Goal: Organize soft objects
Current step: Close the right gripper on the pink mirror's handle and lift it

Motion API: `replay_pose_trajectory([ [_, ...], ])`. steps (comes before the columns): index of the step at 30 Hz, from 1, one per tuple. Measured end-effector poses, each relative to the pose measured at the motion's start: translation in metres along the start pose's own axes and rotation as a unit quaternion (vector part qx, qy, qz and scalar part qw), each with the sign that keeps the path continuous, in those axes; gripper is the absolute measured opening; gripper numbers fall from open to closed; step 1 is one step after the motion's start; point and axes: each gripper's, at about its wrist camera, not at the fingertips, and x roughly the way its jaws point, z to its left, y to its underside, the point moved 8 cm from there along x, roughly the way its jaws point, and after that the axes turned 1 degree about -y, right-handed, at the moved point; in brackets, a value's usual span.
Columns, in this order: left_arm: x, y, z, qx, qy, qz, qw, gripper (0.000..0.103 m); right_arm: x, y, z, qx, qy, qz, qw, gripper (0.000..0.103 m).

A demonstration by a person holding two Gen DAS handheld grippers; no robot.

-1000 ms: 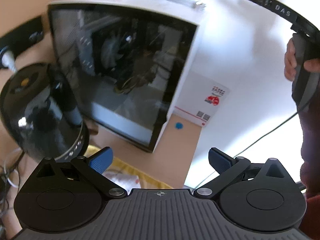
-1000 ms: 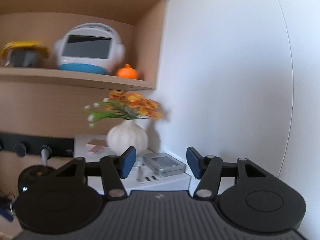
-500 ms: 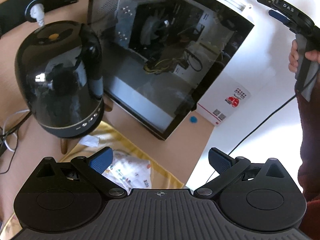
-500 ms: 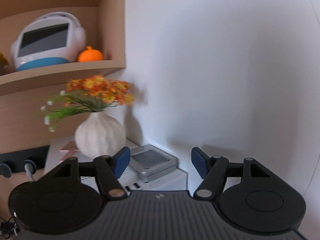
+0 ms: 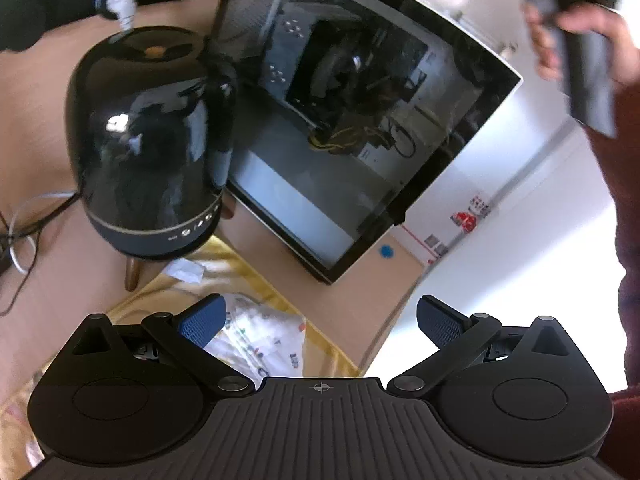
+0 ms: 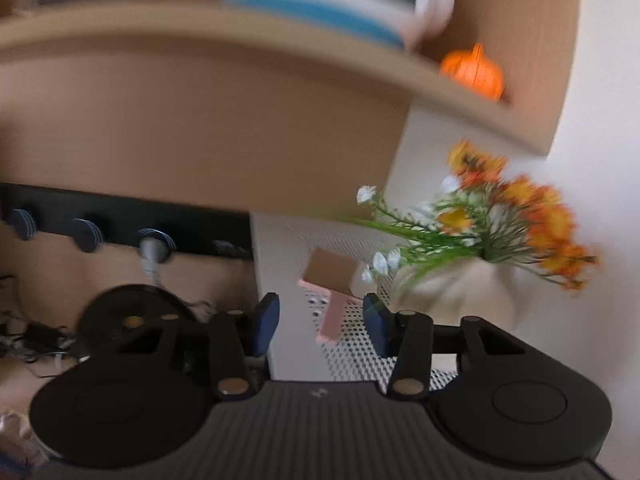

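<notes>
Swinging left since a second ago, my right gripper (image 6: 318, 318) hangs empty, jaws parted; left gripper (image 5: 318, 320) gapes wide above the printed white cloth (image 5: 260, 340) on yellow fabric (image 5: 240, 272). Next, I judge, lower onto cloth.

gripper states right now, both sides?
Left gripper: open, empty, above the white patterned cloth.
Right gripper: open, empty, facing the white perforated computer case.

Gloss, glass, cloth and matt plastic

A glossy black speaker (image 5: 150, 140) is mirroring the room beside a glass-panelled computer case (image 5: 352, 120); yellow cloth (image 5: 240, 276) and printed white fabric (image 5: 260, 336) are lying soft on the matt wood-look tabletop (image 5: 48, 272); the left tool (image 5: 320, 320) is showing ribbed matt plastic.
</notes>
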Motion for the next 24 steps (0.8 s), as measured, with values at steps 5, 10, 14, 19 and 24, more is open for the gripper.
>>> replay_pose_trajectory([
  [5, -0.002, -0.005, 0.02, -0.037, 0.004, -0.006, 0.9993, 0.103, 0.037, 0.0, -0.008, 0.054, -0.01, 0.042, 0.998, 0.04],
  [10, 0.003, -0.013, 0.029, -0.048, 0.008, -0.004, 0.9988, 0.103, 0.051, 0.004, -0.012, 0.072, -0.013, 0.056, 0.996, 0.022],
  [14, 0.01, -0.019, 0.029, -0.05, 0.023, 0.003, 0.9985, 0.103, 0.045, 0.009, -0.011, 0.069, -0.021, 0.052, 0.996, 0.016],
  [19, 0.018, -0.037, 0.023, -0.053, 0.048, -0.001, 0.9974, 0.103, 0.033, 0.013, -0.007, 0.043, -0.031, 0.052, 0.997, 0.015],
  [24, 0.028, -0.075, 0.01, -0.078, 0.112, -0.007, 0.9907, 0.103, 0.002, 0.022, -0.016, 0.036, -0.037, 0.041, 0.998, 0.015],
])
